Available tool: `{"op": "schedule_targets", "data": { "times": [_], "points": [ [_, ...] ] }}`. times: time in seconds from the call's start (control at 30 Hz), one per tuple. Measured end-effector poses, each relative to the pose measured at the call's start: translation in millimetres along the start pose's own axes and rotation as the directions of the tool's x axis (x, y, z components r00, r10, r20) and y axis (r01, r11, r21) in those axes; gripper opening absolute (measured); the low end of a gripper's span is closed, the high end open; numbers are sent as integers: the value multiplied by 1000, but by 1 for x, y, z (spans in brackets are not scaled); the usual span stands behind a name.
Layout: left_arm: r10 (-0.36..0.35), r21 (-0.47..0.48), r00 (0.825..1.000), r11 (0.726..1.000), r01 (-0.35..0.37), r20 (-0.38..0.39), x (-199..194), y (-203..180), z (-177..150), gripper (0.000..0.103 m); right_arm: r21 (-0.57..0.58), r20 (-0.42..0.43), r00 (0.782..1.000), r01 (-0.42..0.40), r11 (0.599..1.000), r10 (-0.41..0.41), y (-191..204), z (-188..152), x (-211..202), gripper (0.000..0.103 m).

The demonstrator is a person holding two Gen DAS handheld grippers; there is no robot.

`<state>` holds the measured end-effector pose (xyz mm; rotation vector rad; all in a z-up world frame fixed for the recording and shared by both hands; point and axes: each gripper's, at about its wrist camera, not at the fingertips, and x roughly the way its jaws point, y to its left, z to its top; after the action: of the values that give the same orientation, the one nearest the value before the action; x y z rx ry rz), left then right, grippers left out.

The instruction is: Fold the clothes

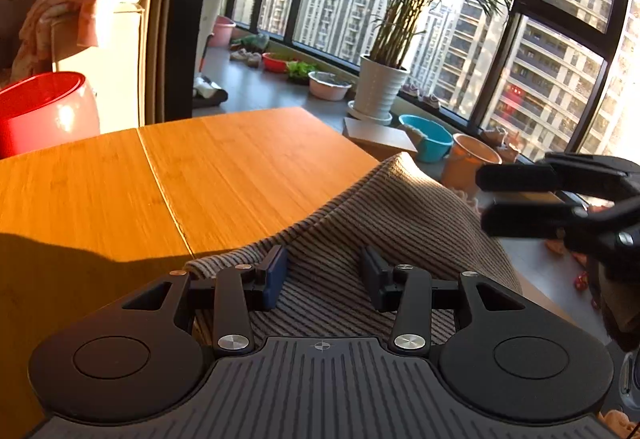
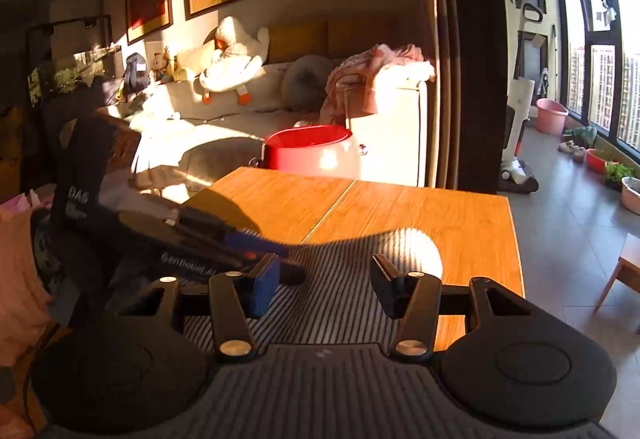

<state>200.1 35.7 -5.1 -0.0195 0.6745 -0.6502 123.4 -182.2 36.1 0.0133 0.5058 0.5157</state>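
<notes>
Step in hand: an early fold is judged to be set up; the striped knit garment [image 1: 384,207] is lying rumpled, not yet folded.
Garment: it is spread beneath and ahead of both grippers on the wooden table [image 1: 248,159], one edge humped up.
Left gripper [image 1: 325,275]: its jaws are held apart over the cloth; nothing is seen clamped.
Right gripper [image 2: 325,285]: its jaws are likewise held apart above the stripes, empty.
Next move: an edge or corner must be pinched by each gripper, then lifted and carried across.
</notes>
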Motion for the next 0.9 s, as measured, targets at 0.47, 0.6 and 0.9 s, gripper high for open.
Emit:
{"op": "schedule_targets", "data": {
  "times": [0.47,0.6,0.9],
  "points": [
    [-33,-28,999,999,34,17,-4,8,-8,47,-48,-54,996,63,997,-65,-9,-10,22,52],
    [-35,-38,999,999,35,22,-3,8,-9,47,-121,-73,997,-20,992,11,23,-31,2,55],
    [-7,-27,1000,1000,7,13,-7,1,-6,49,-114,-69,996,42,993,-50,39,-44,-9,62]
  ]
}}
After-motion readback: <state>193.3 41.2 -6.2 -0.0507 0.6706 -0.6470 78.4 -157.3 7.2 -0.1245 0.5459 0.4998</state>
